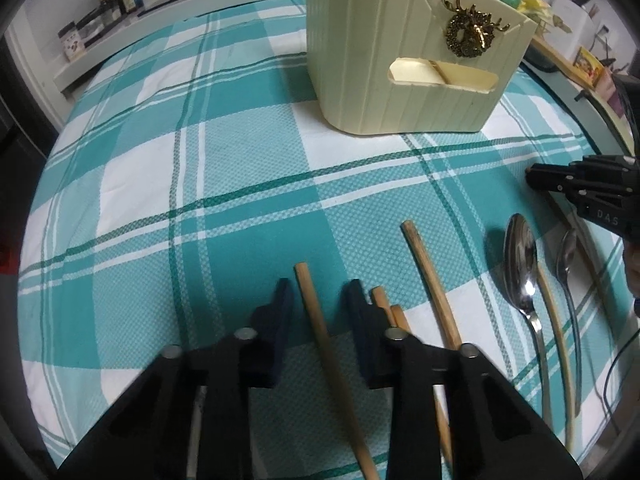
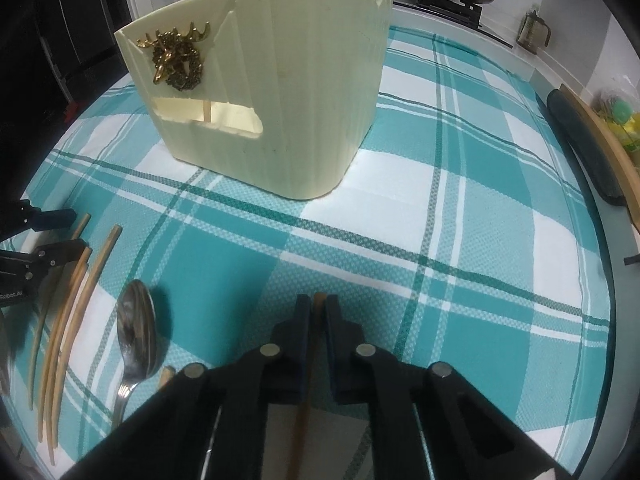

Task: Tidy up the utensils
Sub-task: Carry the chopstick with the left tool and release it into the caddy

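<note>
The right hand-held gripper (image 2: 318, 306) is clenched on a wooden chopstick (image 2: 319, 300), probably to carry it to the cream utensil holder (image 2: 280, 100), where one chopstick already stands. The left hand-held gripper (image 1: 318, 292) stands released around another chopstick (image 1: 316, 320). Spoons (image 1: 520, 264) and more chopsticks lie on the counter's teal checked cloth (image 1: 240, 160); a kitchen stove is behind.

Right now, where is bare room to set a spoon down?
Free: the cloth left of the cream holder in the left wrist view, and the strip between holder and chopsticks. Crowded: the near edge, where chopsticks and spoons lie close together.
</note>
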The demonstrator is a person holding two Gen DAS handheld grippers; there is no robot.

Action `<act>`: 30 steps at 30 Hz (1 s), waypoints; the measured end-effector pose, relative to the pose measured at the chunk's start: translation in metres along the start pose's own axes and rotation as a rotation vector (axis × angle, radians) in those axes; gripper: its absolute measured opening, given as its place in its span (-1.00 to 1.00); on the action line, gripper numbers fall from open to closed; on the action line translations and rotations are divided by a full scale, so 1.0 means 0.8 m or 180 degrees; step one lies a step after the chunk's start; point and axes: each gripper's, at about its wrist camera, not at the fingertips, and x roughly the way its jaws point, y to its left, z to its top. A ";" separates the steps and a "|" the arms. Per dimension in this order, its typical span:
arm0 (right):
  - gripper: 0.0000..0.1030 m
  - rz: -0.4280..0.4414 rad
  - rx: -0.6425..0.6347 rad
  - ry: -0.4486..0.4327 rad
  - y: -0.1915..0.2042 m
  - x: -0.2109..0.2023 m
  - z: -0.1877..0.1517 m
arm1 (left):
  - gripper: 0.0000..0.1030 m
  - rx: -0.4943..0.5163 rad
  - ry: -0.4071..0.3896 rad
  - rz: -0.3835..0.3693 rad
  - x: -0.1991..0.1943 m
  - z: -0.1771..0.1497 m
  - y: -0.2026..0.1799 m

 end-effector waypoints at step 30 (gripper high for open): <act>-0.89 0.0372 0.0377 -0.1695 0.013 -0.300 -0.053 | -0.91 -0.0344 -0.1658 -0.0368 -0.284 -0.045 0.005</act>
